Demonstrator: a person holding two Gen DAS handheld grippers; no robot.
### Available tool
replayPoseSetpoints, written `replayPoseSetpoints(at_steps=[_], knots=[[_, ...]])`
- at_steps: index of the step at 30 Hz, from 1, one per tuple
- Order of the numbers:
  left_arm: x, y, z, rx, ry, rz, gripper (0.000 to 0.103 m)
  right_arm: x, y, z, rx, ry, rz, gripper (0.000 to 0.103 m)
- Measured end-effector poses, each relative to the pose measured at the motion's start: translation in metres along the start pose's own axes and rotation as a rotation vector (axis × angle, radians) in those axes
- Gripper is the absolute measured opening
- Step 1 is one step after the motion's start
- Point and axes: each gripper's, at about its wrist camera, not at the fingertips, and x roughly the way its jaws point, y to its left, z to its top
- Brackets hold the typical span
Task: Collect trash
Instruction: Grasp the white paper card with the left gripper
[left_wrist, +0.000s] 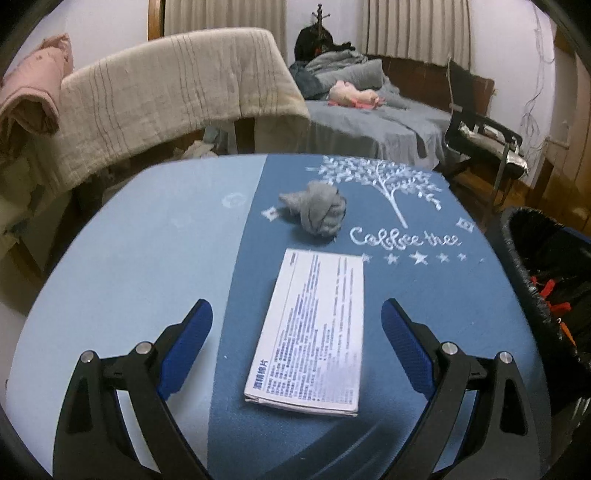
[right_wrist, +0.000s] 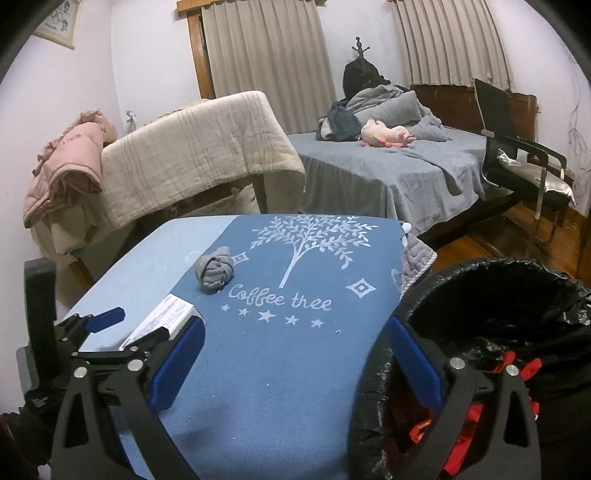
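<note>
Left wrist view: left hand-held gripper (left_wrist: 296, 314) wide, empty, straddling flat white box (left_wrist: 308, 334) on bench (left_wrist: 129, 258) | grey wad (left_wrist: 317, 212) beyond box | right hand-held gripper (right_wrist: 295, 332) wide, empty, by bin (right_wrist: 509, 295) | advice: lower, pinch box across its narrow width, squarely.

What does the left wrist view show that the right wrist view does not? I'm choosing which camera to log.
Only the left wrist view shows the whole printed face of the flat white cardboard box, lying between the open left gripper fingers.

Only the right wrist view shows the framed picture on the wall, and the open right gripper.

Both show the balled grey sock, the blue tablecloth with a white tree print and the black-lined trash bin holding red scraps.
</note>
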Motion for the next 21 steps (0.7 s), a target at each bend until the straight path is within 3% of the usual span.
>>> replayPoseSetpoints(at_steps=[3, 8, 11, 21], knots=[[0.005, 0.001, 0.001, -0.016, 0.013, -0.013, 0.09, 0.003, 0.0, 0.001, -0.003, 0.005, 0.0, 0.097], [0.016, -0.002, 0.001, -0.009, 0.07, -0.04, 0.074, 0.006, 0.002, 0.002, -0.006, 0.01, 0.003, 0.097], [0.021, -0.003, 0.0, -0.005, 0.097, -0.06, 0.059, 0.007, 0.003, 0.003, -0.013, 0.011, -0.001, 0.097], [0.002, 0.006, 0.008, -0.045, 0.023, -0.048, 0.055, 0.011, 0.008, 0.012, -0.026, 0.0, 0.007, 0.097]])
